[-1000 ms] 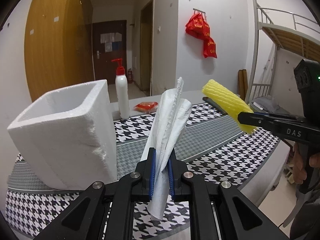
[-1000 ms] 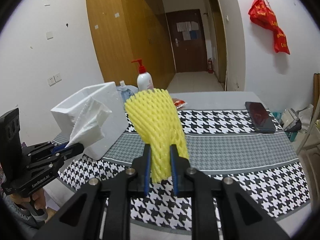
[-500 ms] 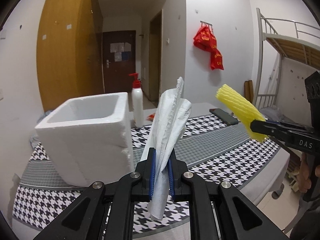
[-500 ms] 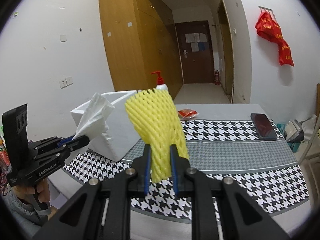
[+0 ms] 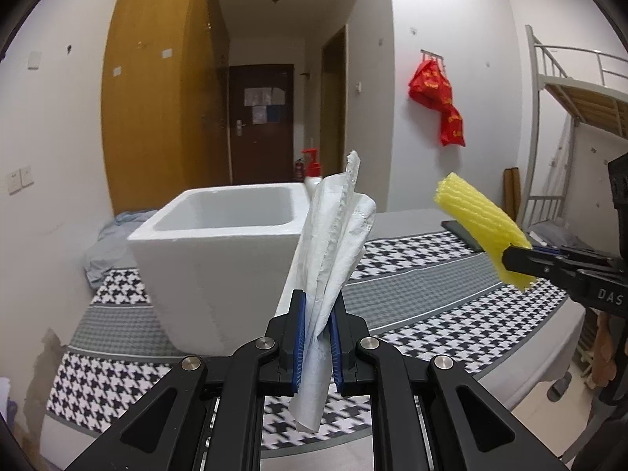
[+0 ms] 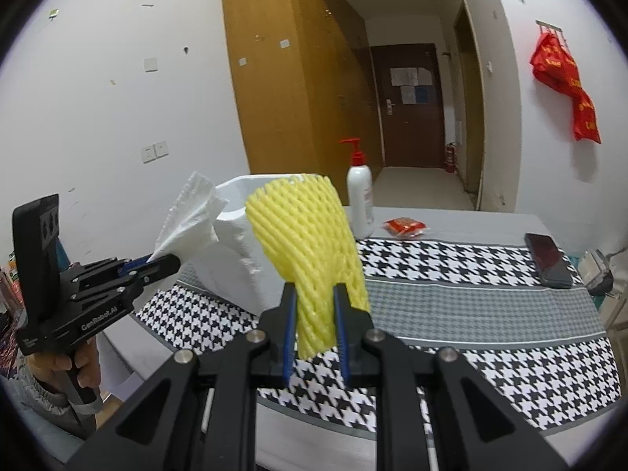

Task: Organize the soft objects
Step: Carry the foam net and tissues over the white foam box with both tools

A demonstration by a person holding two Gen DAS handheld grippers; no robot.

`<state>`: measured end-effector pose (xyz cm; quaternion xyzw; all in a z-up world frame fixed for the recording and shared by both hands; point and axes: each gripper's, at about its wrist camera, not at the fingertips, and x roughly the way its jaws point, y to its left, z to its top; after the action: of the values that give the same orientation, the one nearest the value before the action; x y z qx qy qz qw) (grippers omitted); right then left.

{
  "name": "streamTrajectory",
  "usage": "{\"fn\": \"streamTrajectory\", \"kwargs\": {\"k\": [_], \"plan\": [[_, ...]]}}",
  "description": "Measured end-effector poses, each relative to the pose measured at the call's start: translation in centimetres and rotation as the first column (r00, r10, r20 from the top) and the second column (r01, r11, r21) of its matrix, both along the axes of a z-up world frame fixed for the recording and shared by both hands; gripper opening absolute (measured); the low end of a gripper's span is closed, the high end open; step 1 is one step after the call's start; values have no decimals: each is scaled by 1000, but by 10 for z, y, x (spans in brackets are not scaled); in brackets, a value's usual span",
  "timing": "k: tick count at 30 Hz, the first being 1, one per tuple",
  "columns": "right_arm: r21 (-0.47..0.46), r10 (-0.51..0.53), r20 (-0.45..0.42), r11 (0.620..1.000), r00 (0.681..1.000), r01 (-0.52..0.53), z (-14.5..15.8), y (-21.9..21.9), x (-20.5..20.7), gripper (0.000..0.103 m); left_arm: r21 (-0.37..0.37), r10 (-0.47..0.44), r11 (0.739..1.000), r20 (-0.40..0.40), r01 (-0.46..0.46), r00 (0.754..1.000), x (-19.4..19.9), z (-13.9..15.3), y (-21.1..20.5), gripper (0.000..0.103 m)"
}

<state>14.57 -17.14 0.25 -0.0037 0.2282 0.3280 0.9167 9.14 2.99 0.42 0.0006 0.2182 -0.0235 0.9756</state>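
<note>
1. The left gripper (image 5: pixel 317 335) stays clamped on the white tissue (image 5: pixel 333 243); the sheet stands up between the blue pads and a short tail hangs below them.
2. The right gripper (image 6: pixel 314 333) likewise keeps its fingers closed on the yellow foam net (image 6: pixel 310 251), which fans upward from the pinch point.
3. Since a second ago both grippers have risen: the white foam box (image 5: pixel 219 259) now sits lower, ahead and left of the left fingers, and its open top and inner walls show, where before only its outer sides were seen.
4. The pump bottle (image 6: pixel 360 196) has slipped behind the box in the left view, only its red head visible there.
5. The checked tablecloth (image 6: pixel 471 294) lies farther below both finger pairs than before.
6. The phone (image 6: pixel 547 261) remains ahead and right of the right fingers, near the table edge.
</note>
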Motion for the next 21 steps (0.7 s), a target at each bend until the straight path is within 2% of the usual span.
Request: {"fn": "streamTrajectory", "kwargs": {"k": [14,21], "plan": [[-12,167,-25,986,986,-167,-7,51,-2,21,-12,120,993,2,-120,993,-17,-1,34,12],[-22,218,-27,976,976,-218,-6,70,-5,21,-13,165,986,-1,-165,986,-25,-4,49,12]]}}
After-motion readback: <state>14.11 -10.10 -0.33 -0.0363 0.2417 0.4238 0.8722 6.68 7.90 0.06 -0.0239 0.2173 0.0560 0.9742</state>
